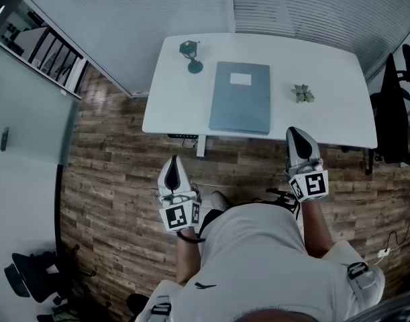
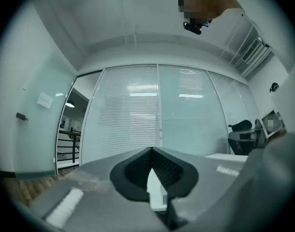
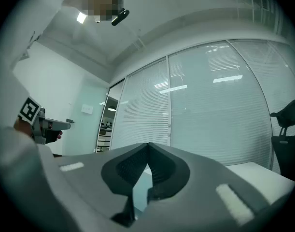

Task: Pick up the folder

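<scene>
Not started — folder [image 1: 240,98] lies untouched on the worktop [image 1: 339,113]. Left claw [image 1: 173,170] and right claw [image 1: 300,145], both closed and empty, hover short of it.

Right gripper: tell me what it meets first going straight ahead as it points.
Probably the small plant on the table, if the right gripper is low enough; otherwise the blinds behind.

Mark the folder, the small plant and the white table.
folder [image 1: 239,106]: head view, middle of its blue-grey cover.
small plant [image 1: 302,93]: head view, its leaves.
white table [image 1: 339,79]: head view, bare top to the right of the plant.
</scene>
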